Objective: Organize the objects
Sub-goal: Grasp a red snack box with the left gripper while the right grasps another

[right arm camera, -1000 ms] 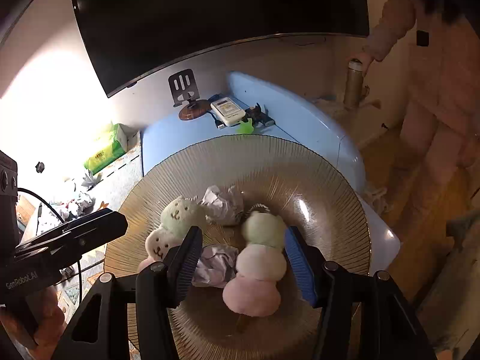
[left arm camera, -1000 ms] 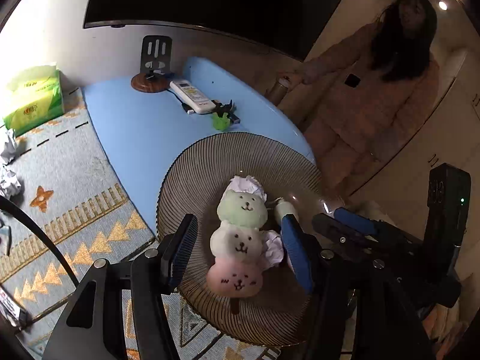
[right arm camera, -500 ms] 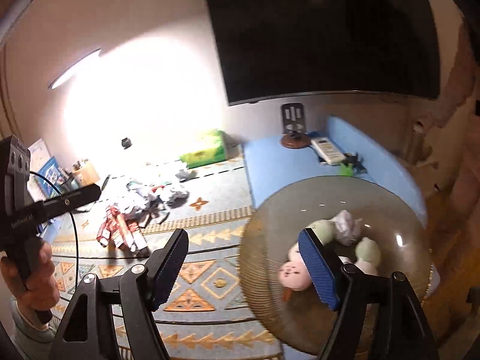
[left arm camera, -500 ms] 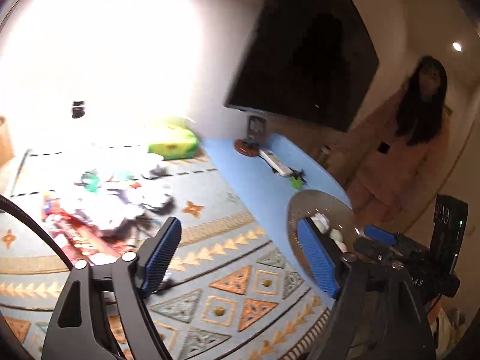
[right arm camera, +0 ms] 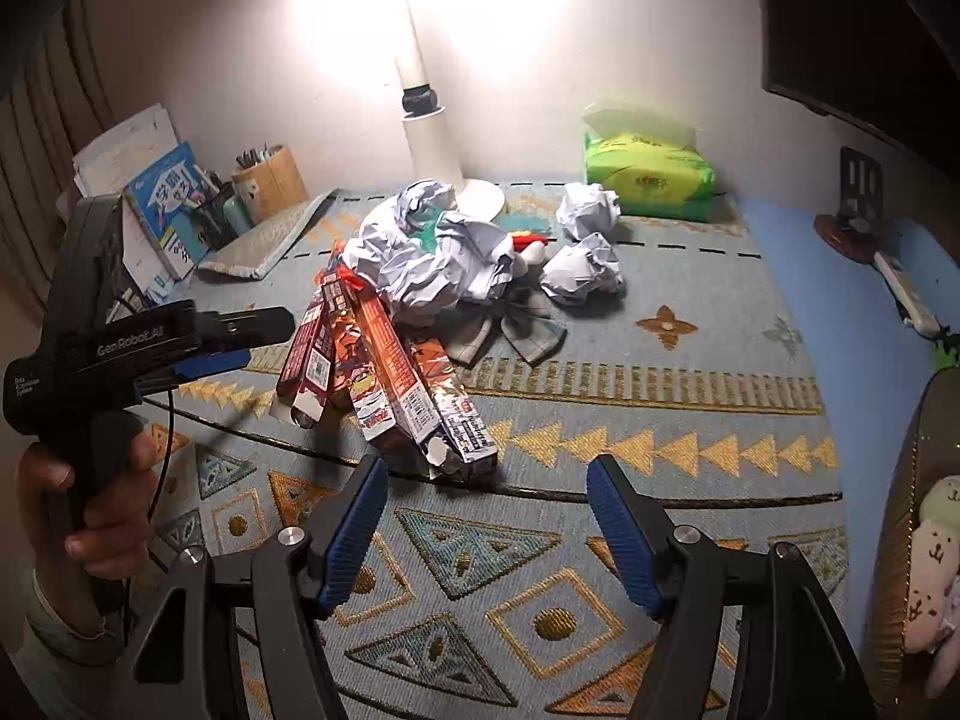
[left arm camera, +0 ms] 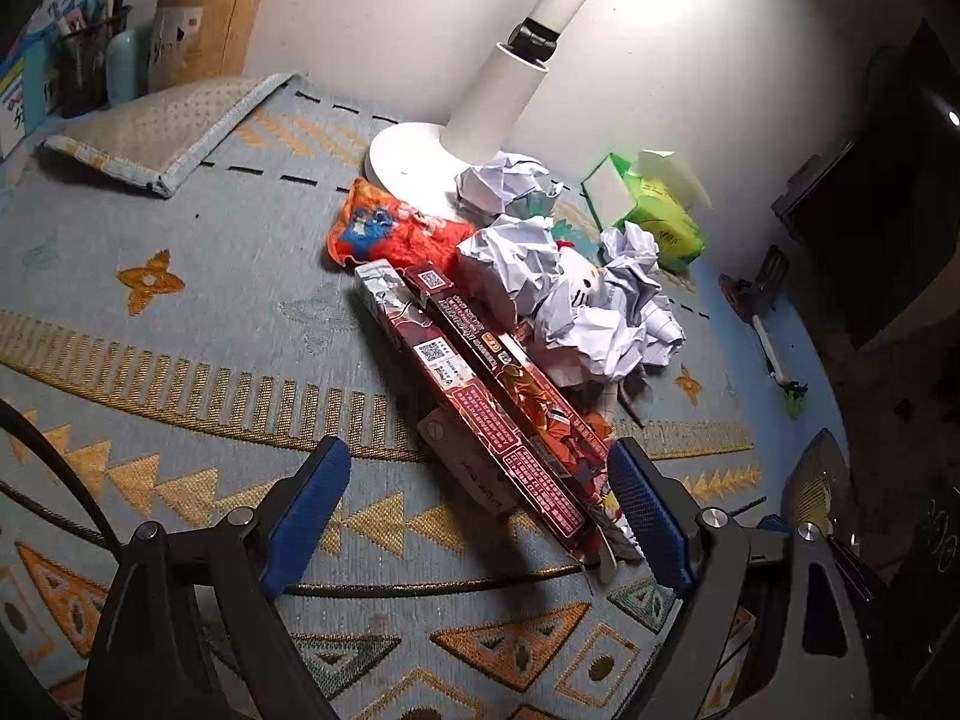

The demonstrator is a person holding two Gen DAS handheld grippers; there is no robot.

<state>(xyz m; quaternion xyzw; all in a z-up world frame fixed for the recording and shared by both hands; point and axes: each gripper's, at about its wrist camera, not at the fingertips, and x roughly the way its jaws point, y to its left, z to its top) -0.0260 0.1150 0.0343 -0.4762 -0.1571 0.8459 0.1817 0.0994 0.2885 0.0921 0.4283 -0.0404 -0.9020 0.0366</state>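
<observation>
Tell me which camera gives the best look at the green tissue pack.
The right wrist view: the green tissue pack faces the camera whole by the wall, unobstructed. In the left wrist view the pack sits far off, angled, partly behind crumpled paper.

"GenRobot.AI" on left tongs (right arm camera: 240, 336)

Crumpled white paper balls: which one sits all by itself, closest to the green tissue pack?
The small crumpled white paper ball just left of the green tissue pack. It lies apart on the rug; the others bunch together in the pile.
</observation>
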